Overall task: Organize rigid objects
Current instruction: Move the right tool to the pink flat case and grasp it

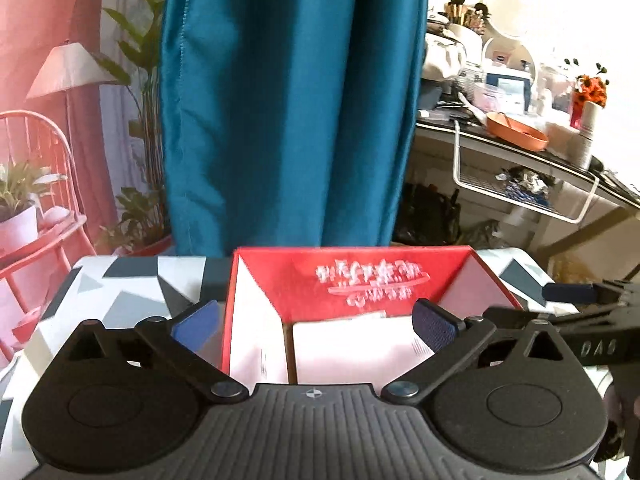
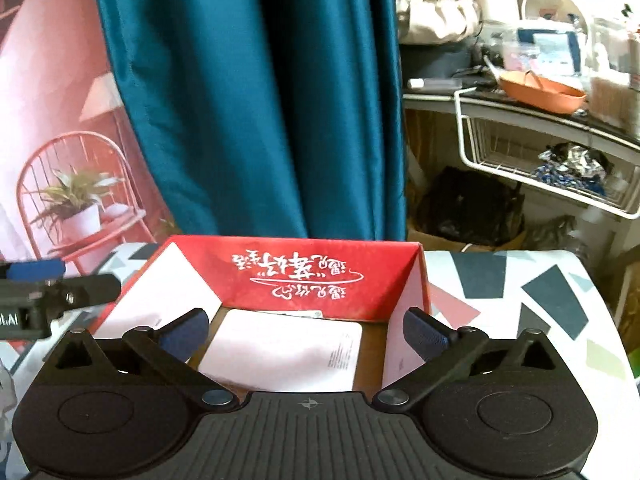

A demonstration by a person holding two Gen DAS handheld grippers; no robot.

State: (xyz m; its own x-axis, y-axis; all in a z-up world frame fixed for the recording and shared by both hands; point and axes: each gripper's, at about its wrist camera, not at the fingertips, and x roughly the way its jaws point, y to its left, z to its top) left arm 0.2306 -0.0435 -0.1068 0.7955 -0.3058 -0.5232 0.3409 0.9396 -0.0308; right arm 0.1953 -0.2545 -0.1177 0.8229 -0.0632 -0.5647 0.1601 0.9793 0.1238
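Observation:
An open red box (image 1: 352, 280) with white lettering on its far inner wall stands on the patterned table top. A flat white packet (image 1: 352, 350) lies on its floor. My left gripper (image 1: 316, 318) hovers over the box's near side, open, with nothing between its blue pads. In the right wrist view the same red box (image 2: 304, 276) and white packet (image 2: 280, 354) lie ahead, and my right gripper (image 2: 306, 328) is open and empty above them. Each view catches the other gripper's blue pad at its edge, the right one's (image 1: 568, 293) and the left one's (image 2: 36, 269).
The table cloth (image 2: 520, 292) has grey and dark triangles. A teal curtain (image 1: 288, 100) hangs right behind the table. To the right is a cluttered desk with an orange dish (image 1: 516, 130) and a white wire basket (image 2: 540, 160) under it. A pink backdrop (image 1: 48, 20) fills the left.

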